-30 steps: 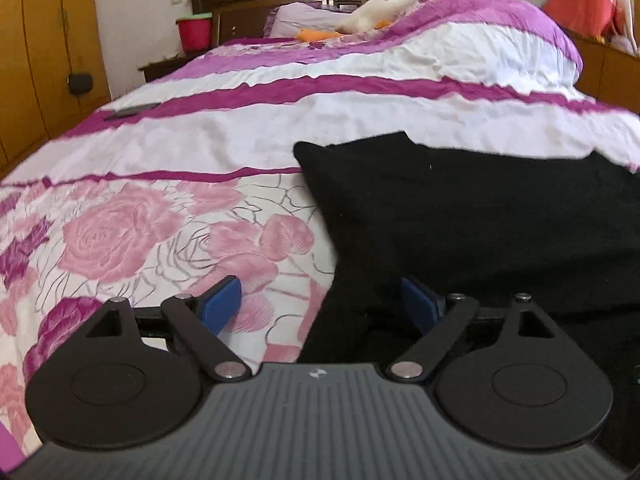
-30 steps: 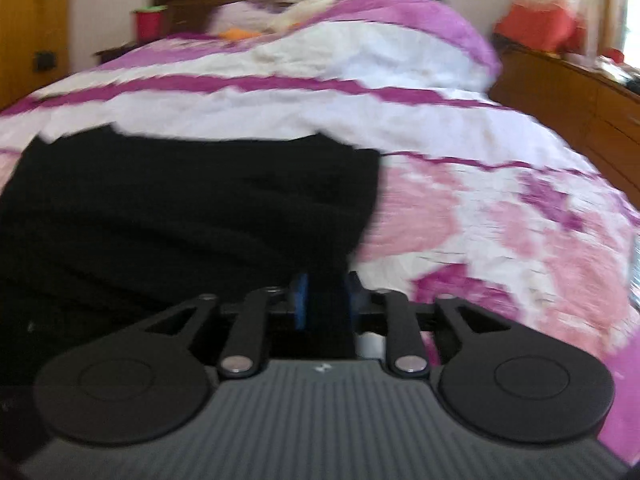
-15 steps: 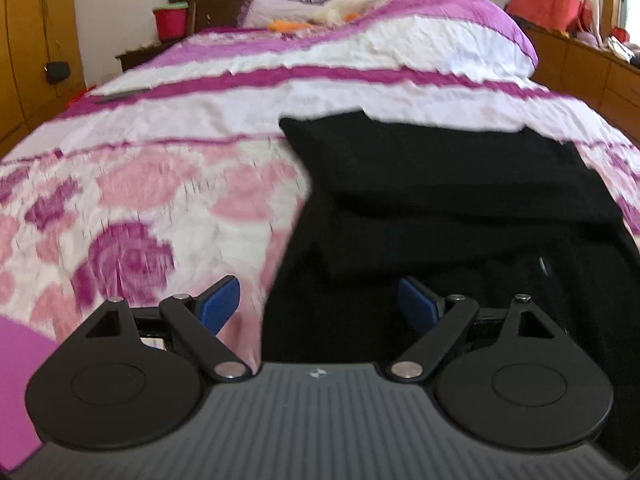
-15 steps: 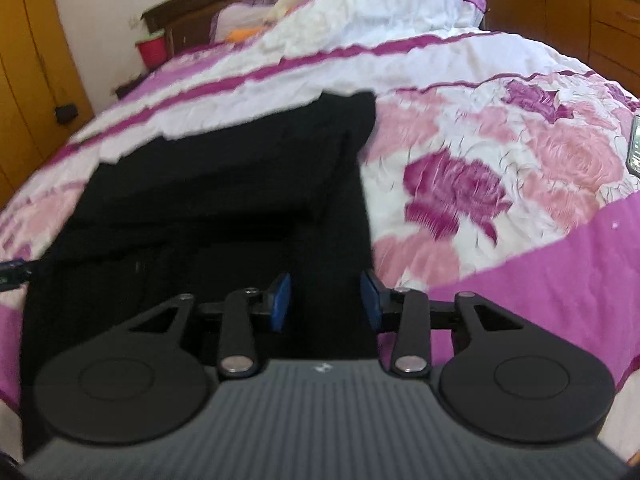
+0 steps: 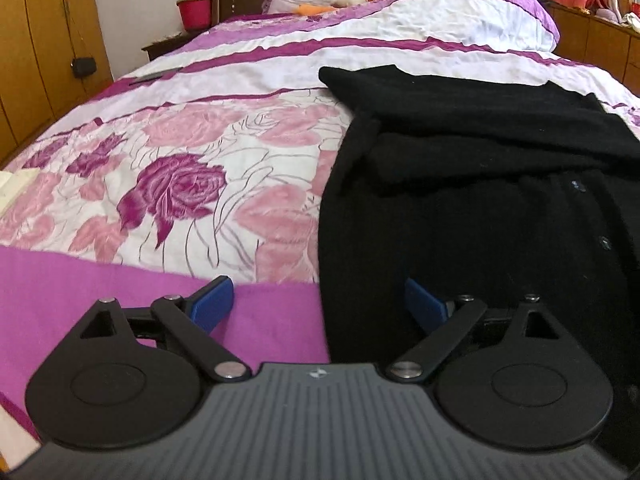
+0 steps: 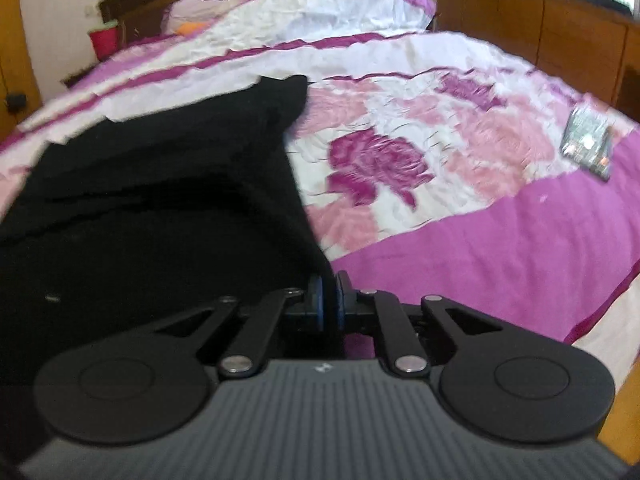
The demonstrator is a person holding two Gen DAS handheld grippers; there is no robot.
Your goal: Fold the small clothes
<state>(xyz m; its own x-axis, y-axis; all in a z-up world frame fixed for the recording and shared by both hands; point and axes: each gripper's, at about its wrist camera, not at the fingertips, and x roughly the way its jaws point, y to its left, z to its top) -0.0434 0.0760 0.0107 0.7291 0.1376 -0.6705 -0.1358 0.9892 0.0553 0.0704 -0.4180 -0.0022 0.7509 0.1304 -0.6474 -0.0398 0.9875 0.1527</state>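
A black knit garment [image 5: 472,184] lies on the floral bedspread, its far part folded over toward me. It also shows in the right wrist view [image 6: 160,200]. My left gripper [image 5: 320,304] is open, its blue pads astride the garment's near left edge, with nothing held. My right gripper [image 6: 329,300] is shut at the garment's near right corner; the cloth edge runs right to the pads, and I cannot see whether cloth is pinched between them.
The bed [image 5: 180,184] has a magenta band near me. A dark phone-like object [image 6: 588,142] lies on the cover at right. A red bin [image 5: 195,12] stands by the headboard. Wooden cabinets [image 6: 540,28] line the right side.
Both grippers have drawn back toward the near edge of the bed. The right gripper opened half a second ago and is shut again now. The left stayed open.
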